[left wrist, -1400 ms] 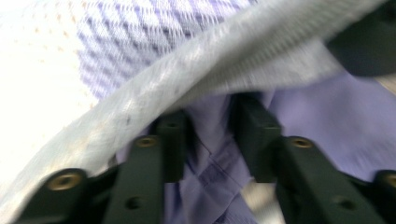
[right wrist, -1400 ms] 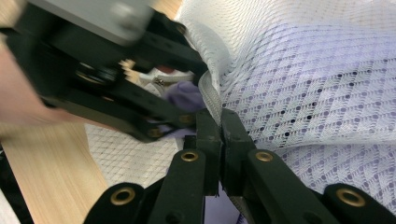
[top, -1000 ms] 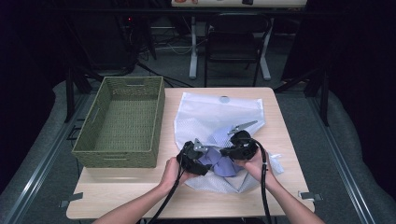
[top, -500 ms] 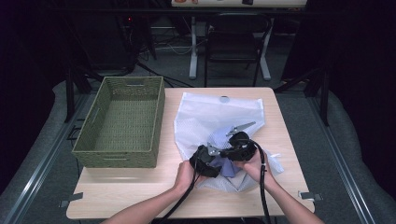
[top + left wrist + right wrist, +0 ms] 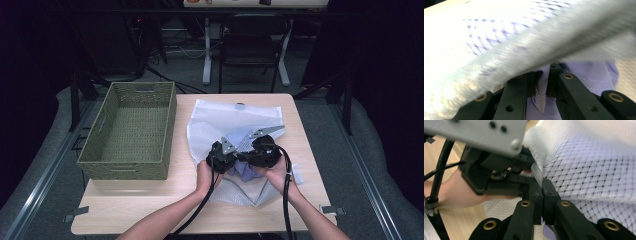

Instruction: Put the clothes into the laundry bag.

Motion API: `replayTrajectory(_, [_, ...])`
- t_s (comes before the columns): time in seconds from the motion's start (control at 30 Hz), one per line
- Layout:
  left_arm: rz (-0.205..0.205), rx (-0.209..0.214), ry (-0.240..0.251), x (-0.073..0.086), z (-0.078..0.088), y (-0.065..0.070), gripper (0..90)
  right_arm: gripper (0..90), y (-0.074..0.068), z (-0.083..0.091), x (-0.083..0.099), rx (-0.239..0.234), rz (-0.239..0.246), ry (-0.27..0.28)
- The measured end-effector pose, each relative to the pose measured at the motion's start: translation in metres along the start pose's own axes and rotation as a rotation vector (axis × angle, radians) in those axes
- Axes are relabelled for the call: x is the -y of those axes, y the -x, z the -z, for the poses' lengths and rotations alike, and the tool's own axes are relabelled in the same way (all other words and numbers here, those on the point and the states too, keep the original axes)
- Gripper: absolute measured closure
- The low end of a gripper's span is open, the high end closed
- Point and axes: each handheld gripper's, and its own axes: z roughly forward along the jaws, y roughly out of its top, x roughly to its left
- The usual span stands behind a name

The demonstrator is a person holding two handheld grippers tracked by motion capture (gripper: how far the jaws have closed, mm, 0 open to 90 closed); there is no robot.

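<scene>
on the bench (image 5: 150, 200), just right of the green woven basket (image 5: 131, 131), lies a white mesh bag (image 5: 235, 117) with a lilac garment (image 5: 246, 170) at its near opening. the left gripper (image 5: 544, 86) has just been closing and now pinches a fold of the lilac cloth under the bag's edge. the right gripper (image 5: 541, 192) is clamped on the mesh bag's rim, close beside the left one.

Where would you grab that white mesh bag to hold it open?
By its near rim. The white mesh bag lies flat with its mouth facing the person, so pinch the thin edge from the near side, as the right gripper does; the left gripper pinches the lilac cloth.
</scene>
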Motion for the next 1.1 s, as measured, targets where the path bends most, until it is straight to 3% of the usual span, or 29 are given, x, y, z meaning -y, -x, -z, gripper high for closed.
replayTrajectory(0.13, [0.016,0.022,-0.095,0.009,-0.018,-0.004,80.2,88.8,0.009,-0.013,0.009,0.002,-0.027,-0.061])
replayTrajectory(0.2, [0.024,0.034,-0.101,0.011,-0.017,-0.007,78.4,88.8,0.010,-0.018,0.012,0.006,-0.026,-0.084])
replayTrajectory(0.4, [-0.031,0.071,-0.149,0.014,0.003,-0.009,63.2,88.8,0.010,-0.019,0.012,0.010,-0.020,-0.086])
replayTrajectory(0.53, [-0.047,0.078,-0.180,0.019,0.022,-0.008,48.2,88.8,0.010,-0.019,0.011,0.006,-0.018,-0.088])
replayTrajectory(0.67, [-0.055,0.071,-0.193,0.026,0.037,-0.012,44.9,88.7,0.010,-0.019,0.011,0.009,-0.015,-0.089])
replayTrajectory(0.73, [-0.035,0.071,-0.200,0.028,0.038,-0.014,44.9,88.8,0.009,-0.020,0.011,0.010,-0.014,-0.090])
replayTrajectory(0.8, [-0.023,0.078,-0.208,0.030,0.035,-0.015,46.5,88.8,0.009,-0.020,0.011,0.014,-0.015,-0.094])
replayTrajectory(0.83, [-0.020,0.078,-0.213,0.031,0.032,-0.014,54.1,88.8,0.009,-0.020,0.011,0.010,-0.017,-0.096])
replayTrajectory(0.87, [-0.026,0.075,-0.220,0.032,0.029,-0.013,54.1,88.8,0.009,-0.020,0.011,0.010,-0.017,-0.096])
replayTrajectory(0.93, [-0.041,0.074,-0.233,0.032,0.021,-0.009,64.1,88.8,0.008,-0.021,0.012,0.007,-0.019,-0.097])
replayTrajectory(1.1, [-0.024,0.066,-0.186,0.031,0.008,-0.004,83.7,88.8,0.005,-0.016,0.008,-0.004,-0.007,-0.074])
